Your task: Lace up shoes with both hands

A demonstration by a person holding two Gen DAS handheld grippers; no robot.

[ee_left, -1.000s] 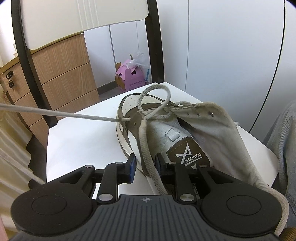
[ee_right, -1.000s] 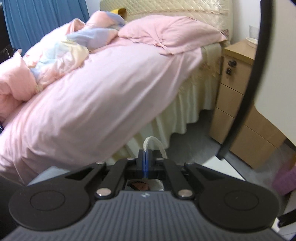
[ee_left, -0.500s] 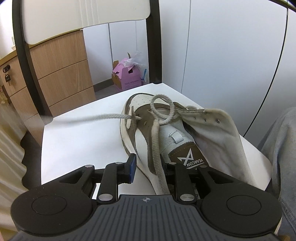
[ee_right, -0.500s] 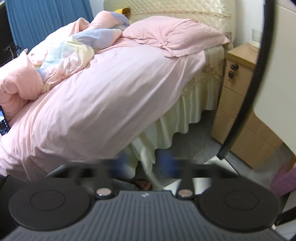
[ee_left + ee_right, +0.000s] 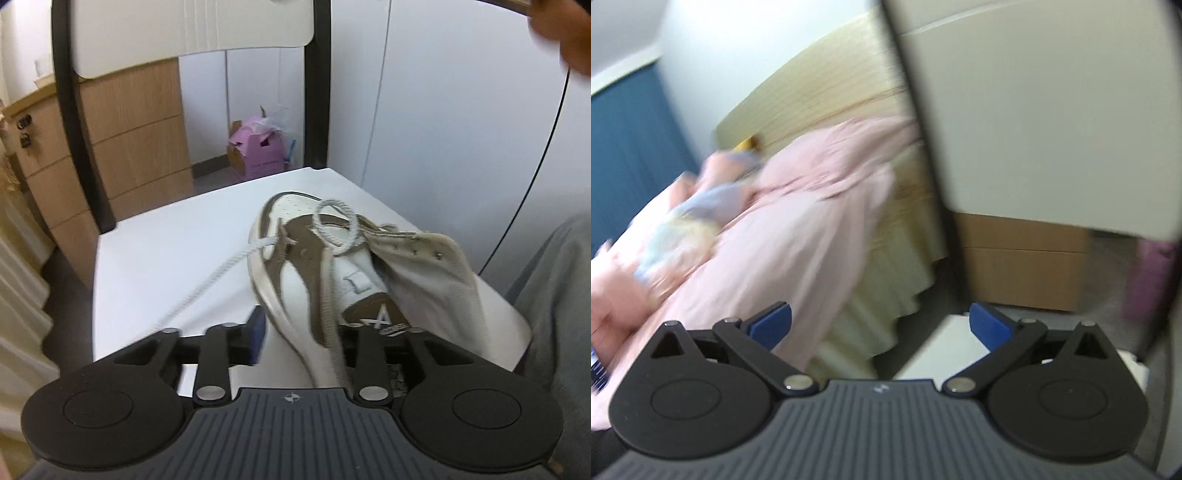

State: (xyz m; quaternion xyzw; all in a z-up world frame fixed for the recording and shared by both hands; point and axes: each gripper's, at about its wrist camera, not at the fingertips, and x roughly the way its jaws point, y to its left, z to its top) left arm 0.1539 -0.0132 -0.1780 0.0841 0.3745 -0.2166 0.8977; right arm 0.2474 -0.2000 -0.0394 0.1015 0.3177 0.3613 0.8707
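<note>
The left tool [image 5: 301,334] is spreading its jaws, with the heel side of the white-and-brown shoe [image 5: 332,266] between them on the white chair seat [image 5: 166,240]. A slack lace [image 5: 218,275] trails from an eyelet toward 7 o'clock and loops above the tongue at 12 o'clock. The right tool [image 5: 881,326] is opening wide, empty, with the pink bed [image 5: 798,229] beyond at 11 o'clock.

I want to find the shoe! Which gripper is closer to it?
Left. The left gripper is opening with the shoe between its jaws. The right gripper is opening on nothing, facing a bed; no shoe shows there.
</note>
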